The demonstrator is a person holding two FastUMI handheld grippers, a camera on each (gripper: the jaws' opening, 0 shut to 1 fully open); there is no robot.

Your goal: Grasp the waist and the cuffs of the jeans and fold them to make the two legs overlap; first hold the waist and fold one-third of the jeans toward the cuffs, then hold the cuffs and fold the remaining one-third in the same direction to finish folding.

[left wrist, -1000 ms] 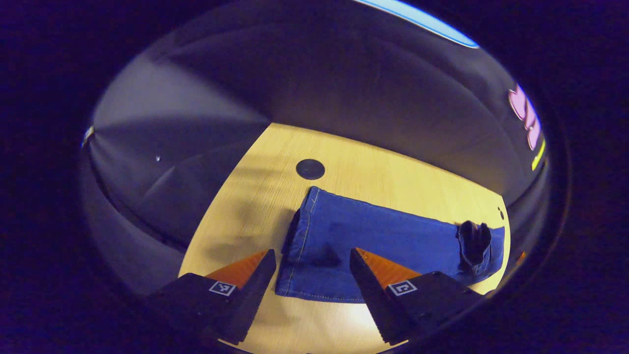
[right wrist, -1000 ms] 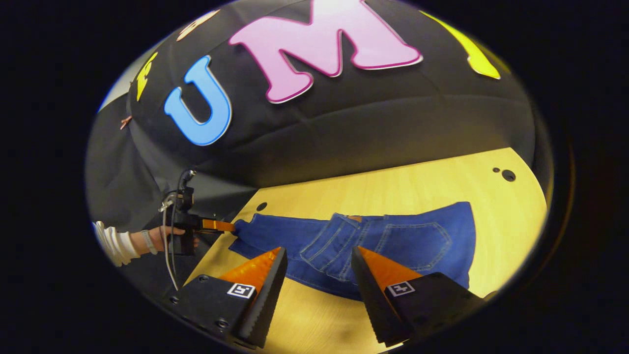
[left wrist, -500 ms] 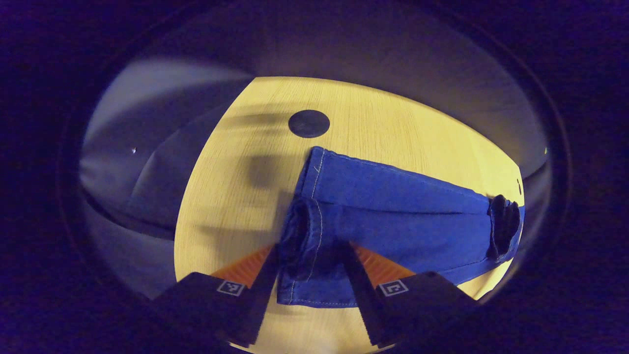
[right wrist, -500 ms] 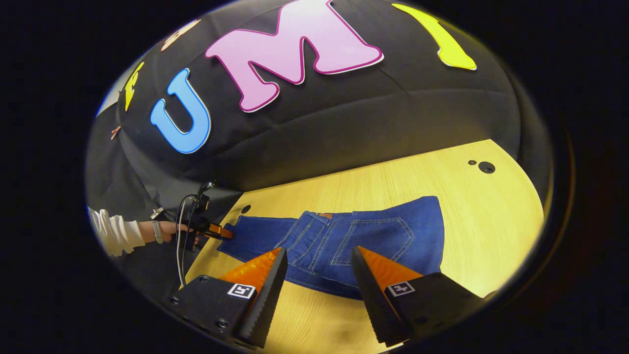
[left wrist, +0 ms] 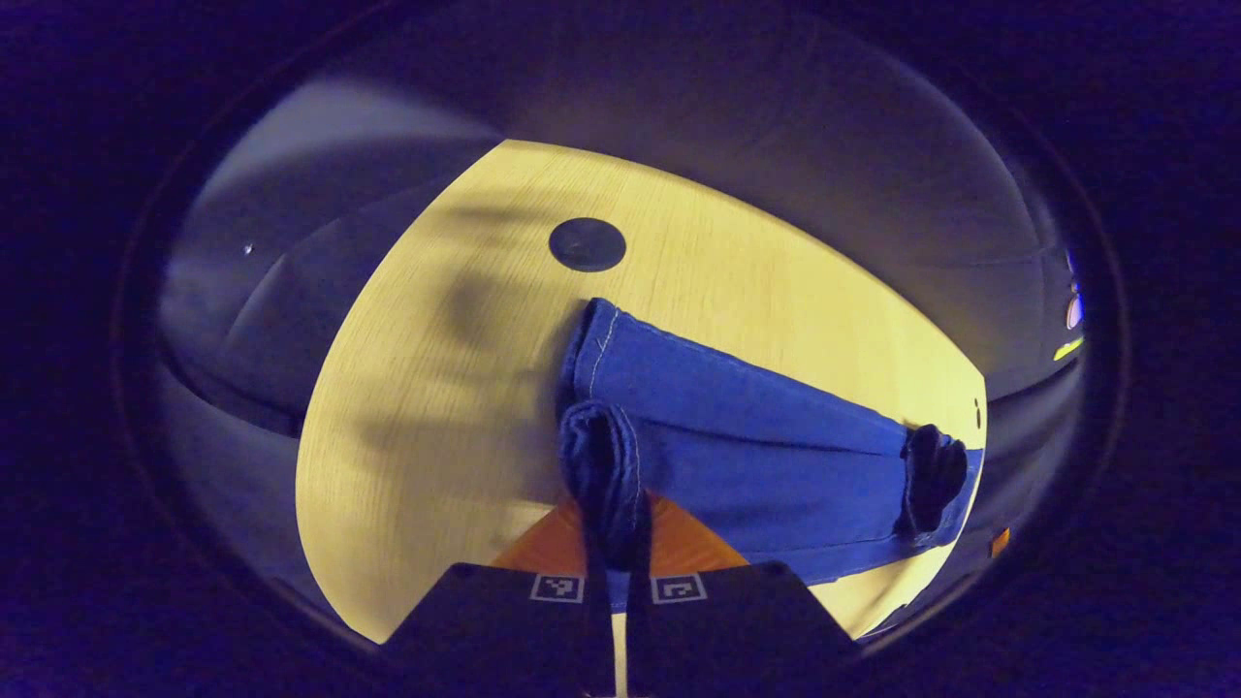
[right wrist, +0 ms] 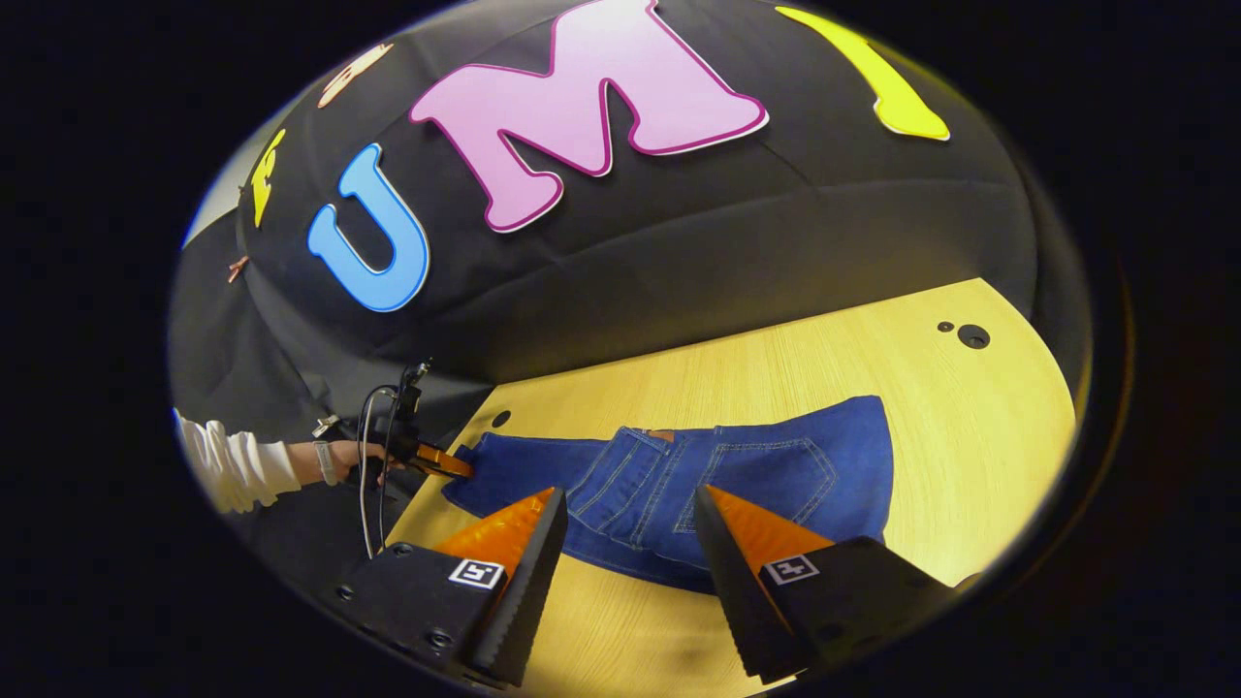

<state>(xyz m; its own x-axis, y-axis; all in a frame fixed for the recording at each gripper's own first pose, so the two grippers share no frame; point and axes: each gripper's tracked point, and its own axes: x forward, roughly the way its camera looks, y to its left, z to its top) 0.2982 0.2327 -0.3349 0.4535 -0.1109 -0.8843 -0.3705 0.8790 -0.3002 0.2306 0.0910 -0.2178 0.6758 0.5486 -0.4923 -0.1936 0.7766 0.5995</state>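
On the pale wooden table (left wrist: 436, 407), left tool (left wrist: 613, 543) has closed on the blue denim jeans' (right wrist: 717, 485) near cuff (left wrist: 601, 465); right tool (right wrist: 620, 543) hovers wide over the waist, ungripped.

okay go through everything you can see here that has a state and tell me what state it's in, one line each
jeans: spread flat on the table, back pockets up, legs not yet overlapped.
near cuff: bunched and pinched, raised a little off the table.
far cuff: lying flat, free.
left gripper: shut on the near cuff.
right gripper: open, above the waist end, holding nothing.
table: bare light wood around the jeans.
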